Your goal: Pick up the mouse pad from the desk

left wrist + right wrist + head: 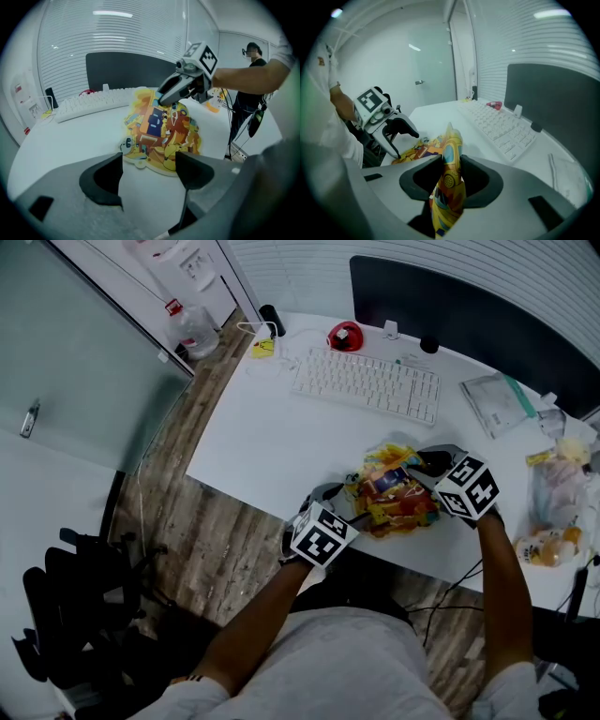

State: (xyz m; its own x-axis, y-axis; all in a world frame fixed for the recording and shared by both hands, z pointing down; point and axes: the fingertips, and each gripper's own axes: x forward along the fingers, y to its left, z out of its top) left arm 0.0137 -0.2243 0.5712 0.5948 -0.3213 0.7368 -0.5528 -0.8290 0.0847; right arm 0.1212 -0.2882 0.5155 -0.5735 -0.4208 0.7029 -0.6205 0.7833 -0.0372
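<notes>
The colourful cartoon mouse pad (394, 491) lies near the front edge of the white desk (262, 427). My right gripper (427, 465) is shut on the pad's right edge, which is lifted and folded upright between the jaws (451, 161); the rest of the pad (417, 151) still rests on the desk. My left gripper (334, 495) stands open at the pad's left side, its jaws (149, 160) wide apart with bare desk between them and the pad (161, 131) just ahead. In the left gripper view the right gripper (161, 99) holds the pad's far edge.
A white keyboard (367, 382) lies behind the pad, with a red object (345, 335) beyond it. A clear pouch (497, 401) and plastic bags (558, 479) crowd the right end. A dark panel (469, 315) backs the desk. The desk's front edge runs under both grippers.
</notes>
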